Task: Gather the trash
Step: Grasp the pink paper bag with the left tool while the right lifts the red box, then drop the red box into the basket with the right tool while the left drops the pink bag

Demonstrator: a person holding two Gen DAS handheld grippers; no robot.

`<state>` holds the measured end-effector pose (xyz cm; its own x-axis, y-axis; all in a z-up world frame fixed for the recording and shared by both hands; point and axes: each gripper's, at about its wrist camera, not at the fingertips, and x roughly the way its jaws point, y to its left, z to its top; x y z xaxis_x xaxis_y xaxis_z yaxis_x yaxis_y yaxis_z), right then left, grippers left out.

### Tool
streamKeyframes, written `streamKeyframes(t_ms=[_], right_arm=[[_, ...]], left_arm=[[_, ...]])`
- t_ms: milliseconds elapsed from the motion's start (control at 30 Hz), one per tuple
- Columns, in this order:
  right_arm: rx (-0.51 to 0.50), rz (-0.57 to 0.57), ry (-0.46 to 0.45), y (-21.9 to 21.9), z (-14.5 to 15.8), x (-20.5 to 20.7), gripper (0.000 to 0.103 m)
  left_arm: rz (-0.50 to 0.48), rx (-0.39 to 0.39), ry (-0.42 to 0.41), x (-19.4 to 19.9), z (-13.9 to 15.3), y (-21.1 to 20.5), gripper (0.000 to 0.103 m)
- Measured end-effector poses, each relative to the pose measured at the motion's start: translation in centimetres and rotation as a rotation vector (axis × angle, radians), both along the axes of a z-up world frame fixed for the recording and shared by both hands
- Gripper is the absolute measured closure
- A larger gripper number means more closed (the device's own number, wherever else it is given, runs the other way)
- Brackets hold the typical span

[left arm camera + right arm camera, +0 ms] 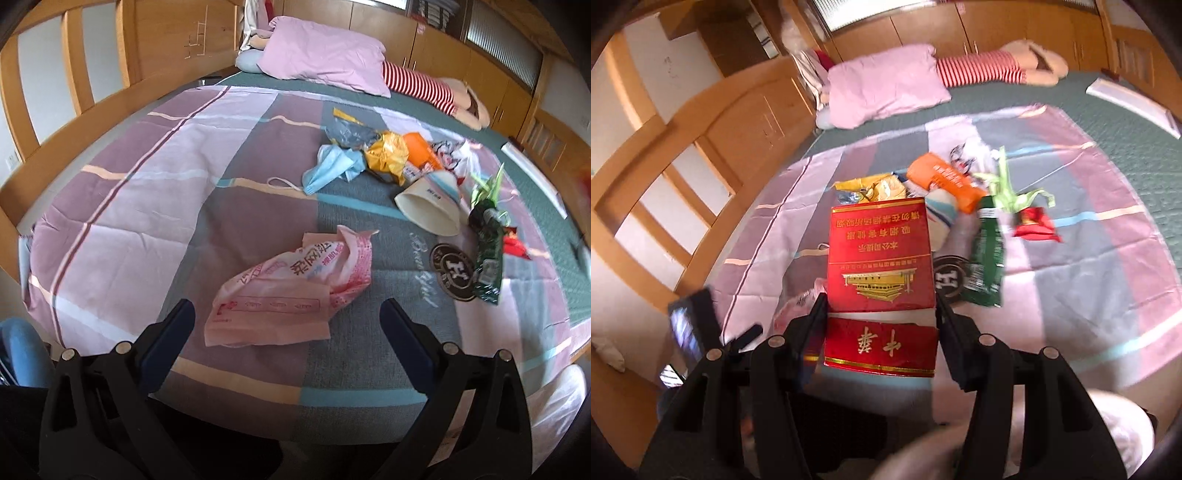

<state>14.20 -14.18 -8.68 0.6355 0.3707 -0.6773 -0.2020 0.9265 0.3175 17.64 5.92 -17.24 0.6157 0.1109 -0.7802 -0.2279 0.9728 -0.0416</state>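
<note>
Right hand-held gripper [881,306] clamps red, gold-printed cigarette box [881,258].

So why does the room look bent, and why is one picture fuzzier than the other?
Both views use a fisheye lens, so the wooden bed rail bows and the corners go dark. Left wrist view: mostly sharp, the crumpled pink plastic bag reads clearly; only the far right edge smears. Right wrist view: motion-blurred across the patchwork quilt, while the red cardboard cigarette box held in the right hand-held gripper stays crisp.
</note>
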Motion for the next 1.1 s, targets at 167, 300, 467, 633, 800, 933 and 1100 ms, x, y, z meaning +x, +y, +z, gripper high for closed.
streamKeyframes(t_ms=[167, 300, 467, 633, 800, 933, 1100], right_arm=[[-0.032, -0.046, -0.053, -2.6, 0.2, -5.2, 0.047], [-0.072, -0.096, -0.065, -4.7, -0.2, -7.7, 0.047], [-0.107, -0.125, -0.050, -6.3, -1.3, -9.0, 0.047], [-0.102, -0.146, -0.018, -6.7, -2.3, -9.0, 0.047], [-0.116, -0.130, -0.018, -5.8, -2.5, -8.8, 0.047], [-0.108, -0.127, -0.017, -5.6, -2.7, -8.8, 0.047], [-0.088, -0.141, -0.013, -5.9, -2.8, -8.8, 0.047]], left_arm=[[-0.061, 0.079, 0.056, 2.5, -1.2, -1.4, 0.004], [-0.069, 0.086, 0.183, 5.2, -3.3, -1.6, 0.004], [-0.105, -0.046, 0.180, 5.0, -4.0, -1.0, 0.060], [-0.132, -0.043, 0.169, 4.7, -4.0, -1.0, 0.077], [-0.121, -0.098, 0.146, 4.6, -3.6, -0.1, 0.084], [-0.076, -0.272, 0.077, 4.0, -2.8, 2.1, 0.085], [-0.021, -0.449, 0.060, 3.8, -3.4, 4.3, 0.085]])
